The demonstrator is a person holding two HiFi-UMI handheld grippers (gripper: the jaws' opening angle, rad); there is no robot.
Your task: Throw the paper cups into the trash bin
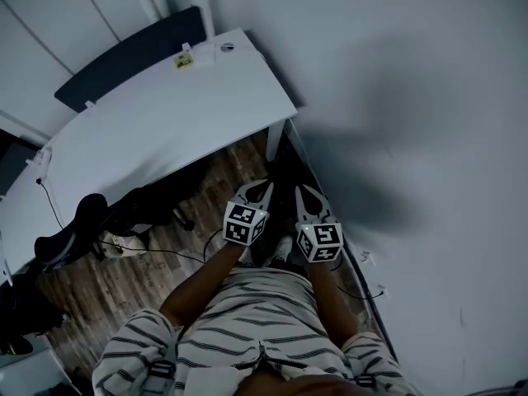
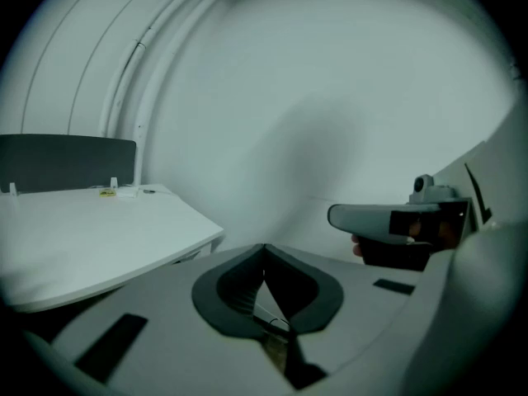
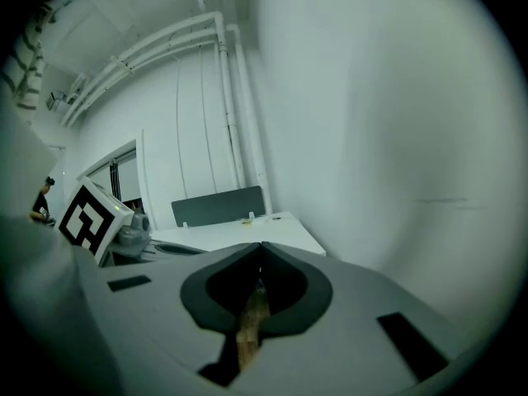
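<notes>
White desk (image 1: 165,114) with dark partition (image 1: 124,60) along its far edge, wood floor (image 1: 124,291) beneath

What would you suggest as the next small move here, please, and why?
I would probably turn away from the wall toward the desk to look for the cups. The left gripper and the right gripper are both shut and empty, side by side in front of the person, and no cup or bin shows in any view.

Dim room. White tabletop (image 1: 165,118) set against pale wall (image 1: 412,97), dark screen (image 1: 124,60) along far edge. Wood-plank floor (image 1: 219,176) below, crossed by cables (image 1: 165,252). Dark shape (image 1: 70,225) at left, possibly a chair. White pipes (image 3: 235,114) up the corner.
</notes>
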